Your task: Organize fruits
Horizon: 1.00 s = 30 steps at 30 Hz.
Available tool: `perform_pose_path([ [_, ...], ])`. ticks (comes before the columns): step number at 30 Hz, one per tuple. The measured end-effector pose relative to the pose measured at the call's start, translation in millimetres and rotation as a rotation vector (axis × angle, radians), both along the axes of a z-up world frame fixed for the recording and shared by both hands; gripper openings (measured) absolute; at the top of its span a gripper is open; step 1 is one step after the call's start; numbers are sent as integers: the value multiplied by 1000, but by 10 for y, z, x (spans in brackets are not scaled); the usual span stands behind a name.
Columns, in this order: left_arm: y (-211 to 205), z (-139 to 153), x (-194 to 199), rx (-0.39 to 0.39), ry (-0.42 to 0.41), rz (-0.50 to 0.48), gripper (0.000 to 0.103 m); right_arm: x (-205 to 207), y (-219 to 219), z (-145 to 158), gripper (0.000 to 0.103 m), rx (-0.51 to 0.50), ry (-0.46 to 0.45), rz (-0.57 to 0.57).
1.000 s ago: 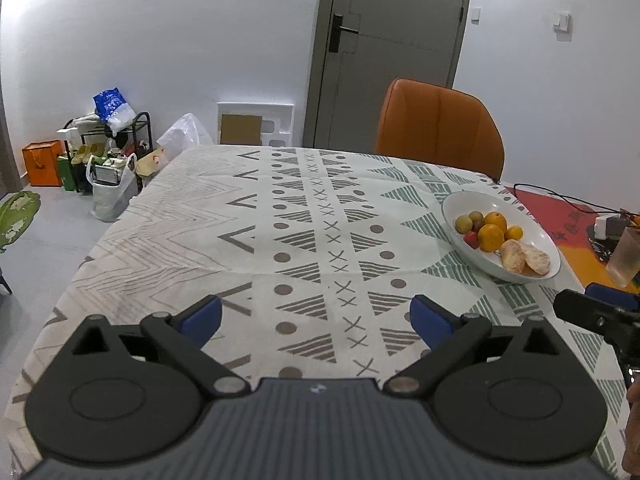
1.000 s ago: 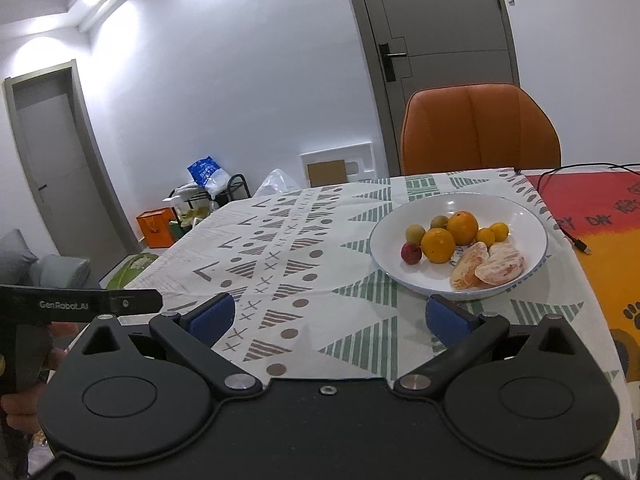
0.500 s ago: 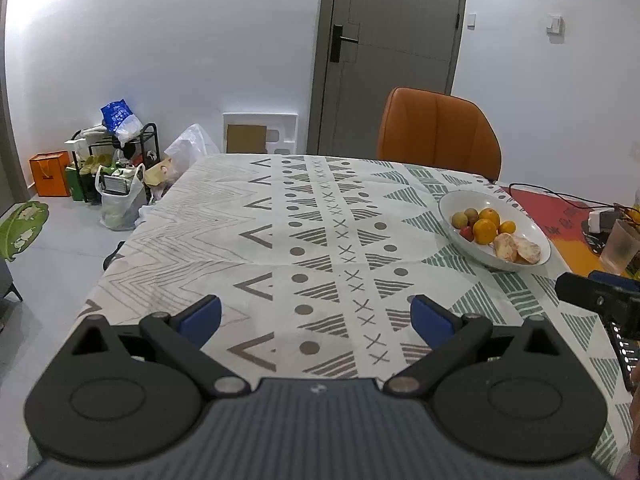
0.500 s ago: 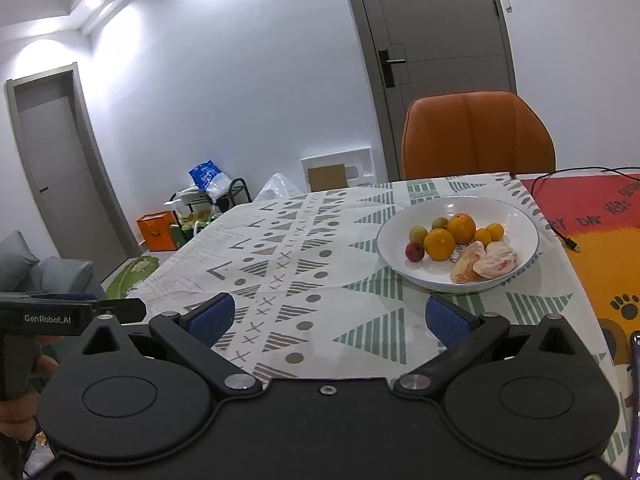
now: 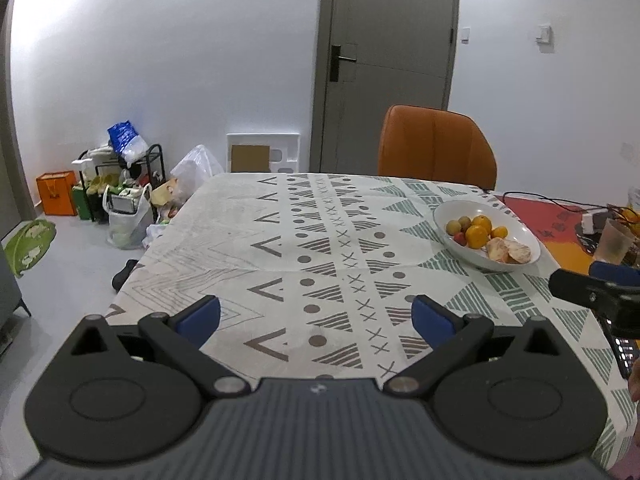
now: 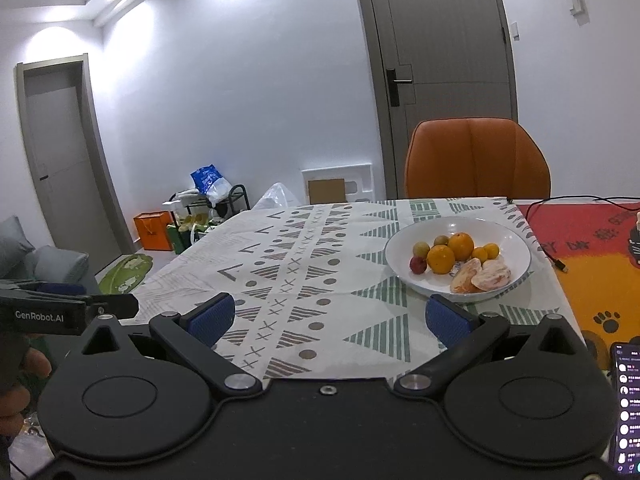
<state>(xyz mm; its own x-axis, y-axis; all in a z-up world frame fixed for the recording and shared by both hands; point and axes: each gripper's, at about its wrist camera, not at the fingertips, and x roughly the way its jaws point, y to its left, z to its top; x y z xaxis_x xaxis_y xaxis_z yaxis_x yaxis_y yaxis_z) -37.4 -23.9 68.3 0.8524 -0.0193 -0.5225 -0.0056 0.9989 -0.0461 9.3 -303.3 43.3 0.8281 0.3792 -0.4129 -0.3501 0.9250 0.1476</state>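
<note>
A white bowl stands on the right side of the patterned tablecloth. It holds oranges, small yellowish-green fruits, a red fruit and peeled citrus pieces. My left gripper is open and empty, low over the near left part of the table, well short of the bowl. My right gripper is open and empty too, just in front of the bowl's near rim. It also shows at the right edge of the left wrist view as a black body.
An orange chair stands at the table's far side before a grey door. A red-orange mat with a black cable, a glass and a phone lie to the right. Bags and a rack crowd the floor at left.
Both grippers have drawn back and lifted away from the table, so the bowl looks smaller and farther. Both stay open and empty.
</note>
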Motion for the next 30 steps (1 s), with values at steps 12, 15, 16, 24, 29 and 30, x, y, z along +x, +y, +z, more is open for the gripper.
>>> perform_pose_path([
  [12, 3, -21, -21, 11, -7, 2, 103, -56, -63, 29, 103, 3, -12, -7],
  [15, 15, -33, -14, 10, -2, 9, 103, -63, -42, 17, 103, -4, -8, -4],
  [16, 17, -30, -12, 10, -1, 11, 103, -63, -37, 13, 103, -5, -4, 0],
  [24, 25, -26, -14, 3, -4, 2, 103, -64, -1, 2, 103, -12, -1, 5],
  [29, 8, -7, -36, 8, -11, -1, 103, -65, 7, 13, 103, -12, -3, 5],
  [30, 8, -5, -38, 8, -12, -2, 103, -67, 7, 19, 103, -11, -6, 5],
])
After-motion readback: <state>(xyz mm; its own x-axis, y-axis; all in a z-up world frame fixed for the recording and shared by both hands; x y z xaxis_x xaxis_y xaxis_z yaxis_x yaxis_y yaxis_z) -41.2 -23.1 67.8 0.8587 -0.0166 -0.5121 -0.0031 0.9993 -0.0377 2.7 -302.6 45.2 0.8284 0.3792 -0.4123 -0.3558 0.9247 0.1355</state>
